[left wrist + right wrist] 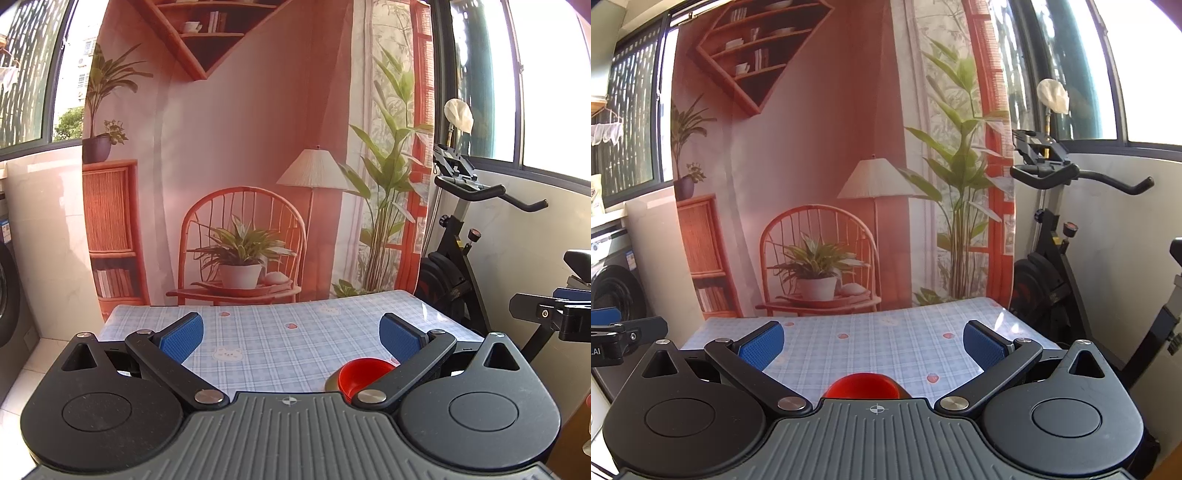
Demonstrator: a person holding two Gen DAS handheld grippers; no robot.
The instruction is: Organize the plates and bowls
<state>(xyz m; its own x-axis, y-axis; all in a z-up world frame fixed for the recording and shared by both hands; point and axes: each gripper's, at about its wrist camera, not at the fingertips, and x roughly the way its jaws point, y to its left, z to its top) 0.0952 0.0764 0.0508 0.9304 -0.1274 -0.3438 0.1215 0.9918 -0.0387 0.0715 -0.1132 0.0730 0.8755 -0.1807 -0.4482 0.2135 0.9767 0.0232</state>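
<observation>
A red bowl [364, 374] sits on the checked tablecloth [280, 343] near the table's front, resting on something dark that could be a plate, mostly hidden. In the left wrist view it lies low and right, partly behind the right finger arm. My left gripper [291, 336] is open and empty, held above the table. In the right wrist view the red bowl [862, 386] shows just past the gripper body, centred and half hidden. My right gripper [873, 345] is open and empty above the tablecloth [871, 339].
A printed backdrop [251, 147] of a room hangs behind the table. An exercise bike [465, 236] stands at the right, close to the table's edge. A washing machine [617, 288] is at the left. The other gripper [554, 314] shows at far right.
</observation>
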